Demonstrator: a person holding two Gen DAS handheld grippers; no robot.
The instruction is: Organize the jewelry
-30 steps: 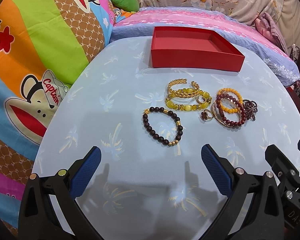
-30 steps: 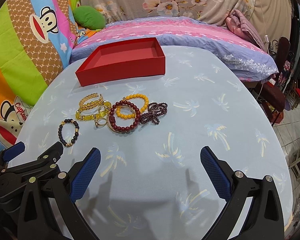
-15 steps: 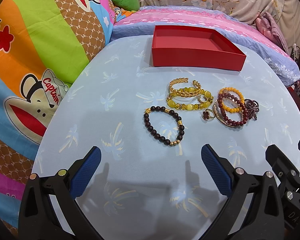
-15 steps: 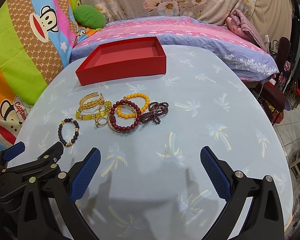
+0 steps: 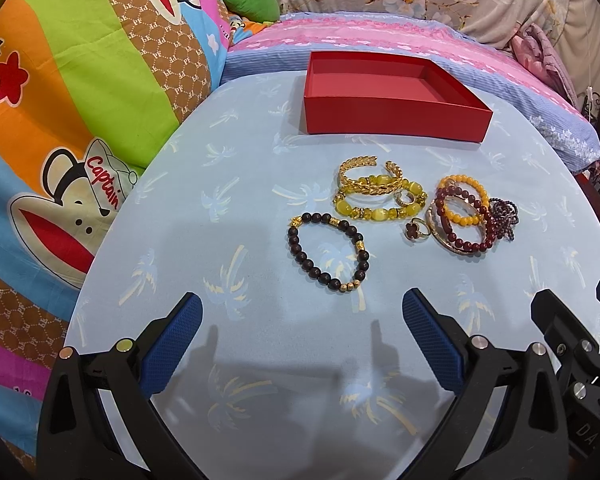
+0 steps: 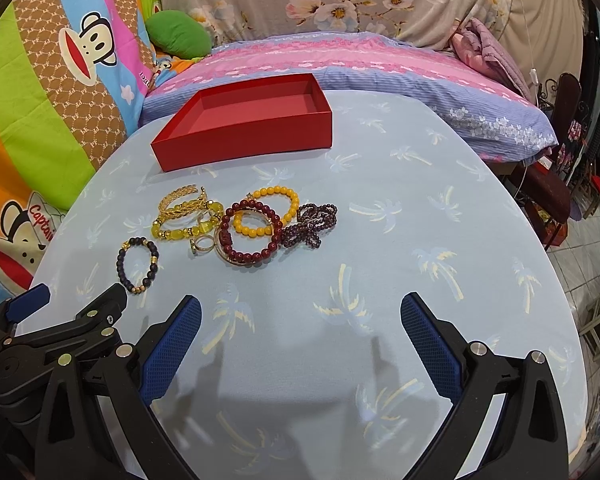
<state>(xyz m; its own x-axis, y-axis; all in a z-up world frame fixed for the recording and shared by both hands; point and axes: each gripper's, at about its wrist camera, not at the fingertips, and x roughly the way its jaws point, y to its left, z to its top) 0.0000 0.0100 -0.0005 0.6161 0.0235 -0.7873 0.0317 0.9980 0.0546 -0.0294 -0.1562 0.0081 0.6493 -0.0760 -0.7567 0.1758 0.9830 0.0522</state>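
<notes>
Simply, palm-print table (image 5: 220, 184) (pale blue), bed (image 6: 380, 68) behind.

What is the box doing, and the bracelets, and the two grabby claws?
red box: open, nothing inside.
dark bead bracelet: flat on the table, lying apart from the rest.
yellow bead bracelet: in the pile, touching the gold cuff bangle.
dark red bead bracelet: in the pile, overlapping the orange bead bracelet.
left gripper: open, holding nothing.
right gripper: open, holding nothing.
</notes>
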